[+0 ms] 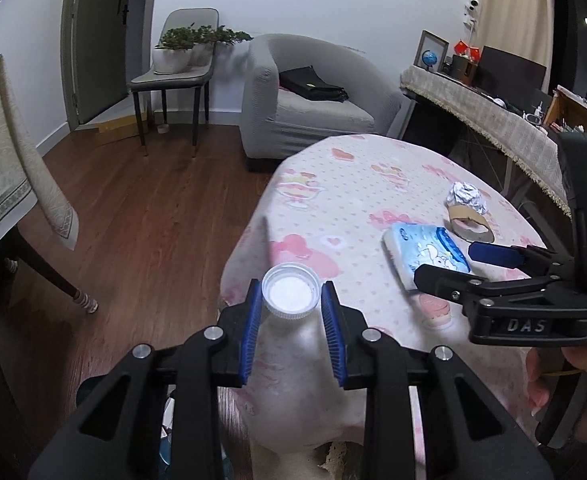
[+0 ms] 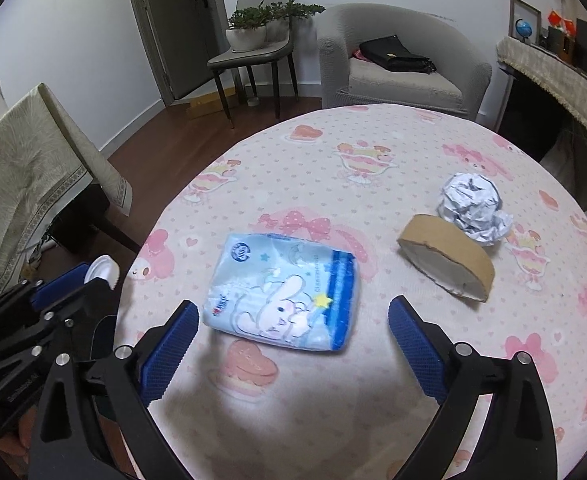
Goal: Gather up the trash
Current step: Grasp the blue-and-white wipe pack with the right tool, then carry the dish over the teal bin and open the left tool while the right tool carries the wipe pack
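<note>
We are holding a white bottle in the left gripper, jaws clamped on its neck, long axis running along the fingers, capped end pointing away. Our right gripper, jaws spread wide and empty, is hovering over the tissue pack lying slantwise on the pink worktop, near a tape roll and foil ball; a grey armchair is standing beyond.
</note>
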Demonstrator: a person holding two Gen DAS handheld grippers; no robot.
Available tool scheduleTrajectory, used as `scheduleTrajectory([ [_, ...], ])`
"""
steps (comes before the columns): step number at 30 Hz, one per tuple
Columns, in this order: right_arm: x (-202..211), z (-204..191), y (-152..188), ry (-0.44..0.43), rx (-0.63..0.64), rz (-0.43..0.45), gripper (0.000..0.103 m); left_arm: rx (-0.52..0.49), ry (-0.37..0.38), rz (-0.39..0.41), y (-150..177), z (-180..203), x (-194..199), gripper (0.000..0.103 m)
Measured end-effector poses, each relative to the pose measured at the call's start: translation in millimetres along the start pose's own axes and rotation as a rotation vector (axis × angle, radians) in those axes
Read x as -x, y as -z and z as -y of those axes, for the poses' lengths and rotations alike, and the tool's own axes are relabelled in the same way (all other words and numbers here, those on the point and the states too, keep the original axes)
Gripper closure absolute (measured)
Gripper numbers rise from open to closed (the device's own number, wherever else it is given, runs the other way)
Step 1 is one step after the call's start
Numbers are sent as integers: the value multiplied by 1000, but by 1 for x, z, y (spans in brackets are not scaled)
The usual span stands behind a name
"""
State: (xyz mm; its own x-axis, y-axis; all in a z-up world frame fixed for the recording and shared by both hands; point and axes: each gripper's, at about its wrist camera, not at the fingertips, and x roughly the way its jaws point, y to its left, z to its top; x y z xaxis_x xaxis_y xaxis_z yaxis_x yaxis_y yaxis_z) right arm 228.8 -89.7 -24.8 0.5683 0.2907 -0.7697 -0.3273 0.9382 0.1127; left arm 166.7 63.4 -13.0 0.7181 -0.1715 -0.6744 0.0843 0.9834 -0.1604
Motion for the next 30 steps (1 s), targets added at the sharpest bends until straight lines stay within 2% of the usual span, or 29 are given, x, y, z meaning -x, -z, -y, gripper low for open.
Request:
scheduleTrajectory([
  [18, -21, -15, -4, 103, 15, -18, 6, 28, -33, 17, 9, -32, 28, 71],
  [20, -21, -15, -5, 103, 20, -16, 11, 28, -38, 17, 10, -36, 31, 71],
  [22, -19, -15, -7, 104, 24, -7, 27, 32, -41, 20, 10, -39, 35, 71],
  [30, -10, -21, -12, 69, 29, -2, 28, 51, -65, 22, 17, -55, 49, 71],
])
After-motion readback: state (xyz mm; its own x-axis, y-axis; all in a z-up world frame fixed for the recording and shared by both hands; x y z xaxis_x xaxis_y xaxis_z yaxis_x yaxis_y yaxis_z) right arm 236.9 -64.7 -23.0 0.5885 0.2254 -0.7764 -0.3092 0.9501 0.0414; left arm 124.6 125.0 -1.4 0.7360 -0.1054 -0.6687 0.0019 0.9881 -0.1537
